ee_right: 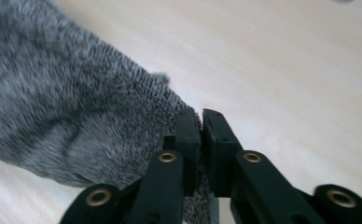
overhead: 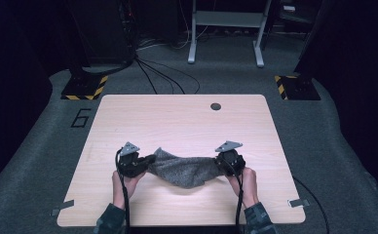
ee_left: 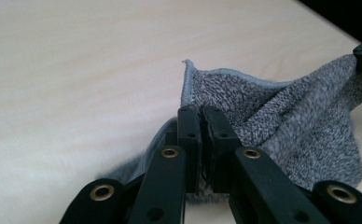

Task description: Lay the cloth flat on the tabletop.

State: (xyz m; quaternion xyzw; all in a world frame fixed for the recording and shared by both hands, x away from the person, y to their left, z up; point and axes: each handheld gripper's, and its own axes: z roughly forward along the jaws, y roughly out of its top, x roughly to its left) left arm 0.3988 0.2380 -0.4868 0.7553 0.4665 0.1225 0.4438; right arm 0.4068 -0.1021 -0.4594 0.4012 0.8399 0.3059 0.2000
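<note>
Holding the grey cloth (overhead: 184, 168) stretched just above the bench (overhead: 187, 117), we keep the left gripper (overhead: 148, 163) and the right gripper (overhead: 217, 163) clamped on its opposite ends; both hands should rise evenly so the sagging middle stays untwisted.

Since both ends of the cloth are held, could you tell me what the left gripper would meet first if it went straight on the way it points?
Probably the grey cloth its fingers clamp, then the right gripper; depth is unclear.
</note>
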